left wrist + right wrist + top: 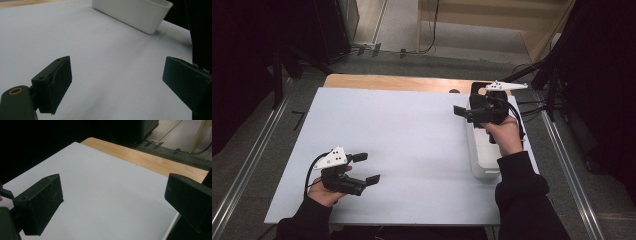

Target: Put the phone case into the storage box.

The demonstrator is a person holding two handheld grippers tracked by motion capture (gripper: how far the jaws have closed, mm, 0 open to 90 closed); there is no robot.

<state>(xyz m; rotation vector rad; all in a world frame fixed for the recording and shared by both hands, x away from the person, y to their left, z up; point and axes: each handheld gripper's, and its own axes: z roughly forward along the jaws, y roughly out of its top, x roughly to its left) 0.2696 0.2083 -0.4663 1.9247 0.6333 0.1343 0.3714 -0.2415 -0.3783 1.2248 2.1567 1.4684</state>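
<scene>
The right tool (470, 111) hovers over the far end of a white rectangular bin (484, 150) that sits along the right edge of the white surface (412, 145). Its jaws stand wide apart with nothing between them; the right gripper view looks past both black pads across bare white board to the wooden strip (150, 161) at the far edge. The right hand (504, 136) holds the tool's body directly above the bin, so most of the bin's inside is hidden; what shows of its near end looks empty, though I cannot tell what lies under the hand.

The left tool (364, 168) rests low near the front left corner of the surface, well apart from the bin. Its jaws are also spread, holding nothing. In the left gripper view the bin (135, 13) appears far off across the open board, its long side wall and rounded rim (160, 3) plain to see.

Judging by the pose, the work in hand concerns the bin, and the right tool is either at the start of a reach into it or positioned to take hold of its rim. The left tool seems to be waiting. The next move would call for lowering the right tool so one jaw goes inside the wall and one outside, or down onto whatever is inside, then closing squarely. The thin plastic wall could slip or tilt if pinched off-centre.
</scene>
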